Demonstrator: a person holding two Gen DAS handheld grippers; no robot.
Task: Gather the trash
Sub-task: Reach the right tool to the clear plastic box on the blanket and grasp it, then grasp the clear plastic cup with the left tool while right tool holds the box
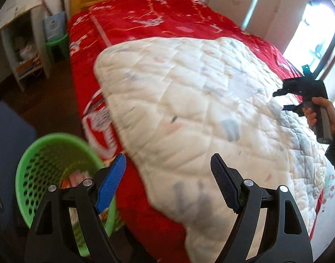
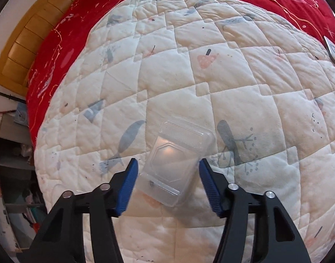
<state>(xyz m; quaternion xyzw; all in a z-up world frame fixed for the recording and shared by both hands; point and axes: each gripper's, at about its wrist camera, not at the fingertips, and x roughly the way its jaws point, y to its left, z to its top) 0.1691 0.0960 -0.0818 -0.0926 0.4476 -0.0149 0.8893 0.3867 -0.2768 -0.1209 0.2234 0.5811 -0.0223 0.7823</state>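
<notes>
The right tool (image 2: 167, 184) is spread wide, its blue pads on either side of a clear plastic box (image 2: 175, 164) lying on the white quilt (image 2: 211, 83), not visibly touching it. The left tool (image 1: 167, 184) is also wide open and holds nothing; a green bin (image 1: 36, 166) with wrappers inside sits just left of it, beside the red bed (image 1: 145, 17) beyond.

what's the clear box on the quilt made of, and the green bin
Clear box: looks like thin, glossy see-through plastic, a clamshell type; the quilt pattern shows through it and light glints off its moulded ridges.

Green bin: apparently rigid moulded plastic with a smooth, even colour; its wall is a grid of regular holes. It is blurred here, so the finish is uncertain.
</notes>
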